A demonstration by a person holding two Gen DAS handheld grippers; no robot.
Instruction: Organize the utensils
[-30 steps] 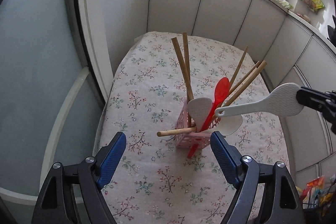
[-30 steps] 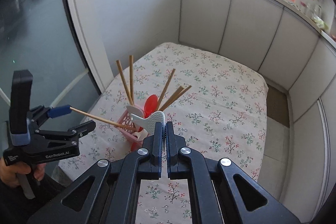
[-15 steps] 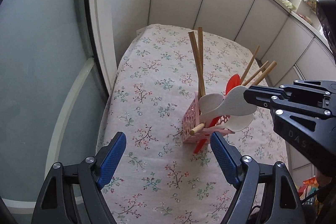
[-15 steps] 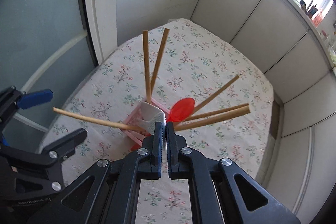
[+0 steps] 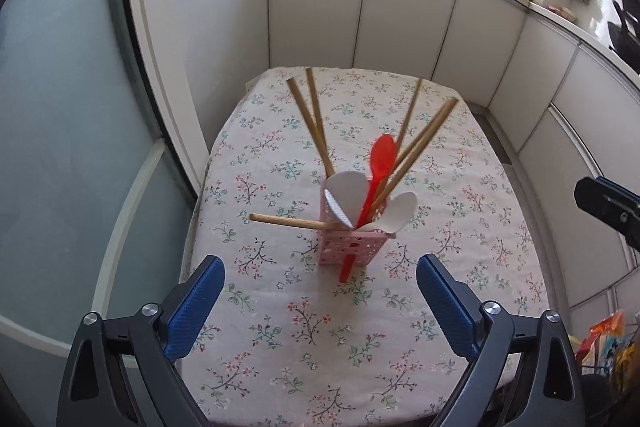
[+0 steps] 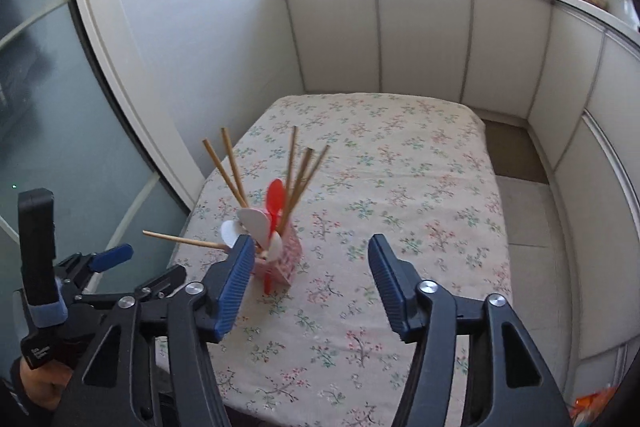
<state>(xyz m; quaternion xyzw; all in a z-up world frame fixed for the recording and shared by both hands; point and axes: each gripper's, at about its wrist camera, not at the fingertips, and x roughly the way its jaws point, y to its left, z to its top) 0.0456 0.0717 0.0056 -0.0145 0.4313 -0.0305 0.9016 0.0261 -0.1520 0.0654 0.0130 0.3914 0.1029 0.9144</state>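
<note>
Your left gripper hung above the near part of the floral tablecloth, and its jaws were spreading wider with nothing between the blue pads. Ahead of it, near the middle of the table, stood the pink perforated utensil holder, upright on the cloth.

In the holder you had a red plastic spoon with its bowl up and its handle poking out through the lower front of the basket onto the cloth. Two white rice paddles sat beside it: one paddle on the left side of the holder, the other leaning out to the right. Wooden chopsticks fanned up from the holder, a pair leaning left and several leaning right. One more wooden stick jutted out almost level from the holder's left side.

Your right gripper was opening too, and its pads held nothing; only tablecloth showed between them. From that camera the holder sat just behind the left pad, partly hidden by it, so I cannot tell whether the pad touched it. Your left hand gripped the other tool's handle at the lower left edge. White cabinet doors ran behind the table.
</note>
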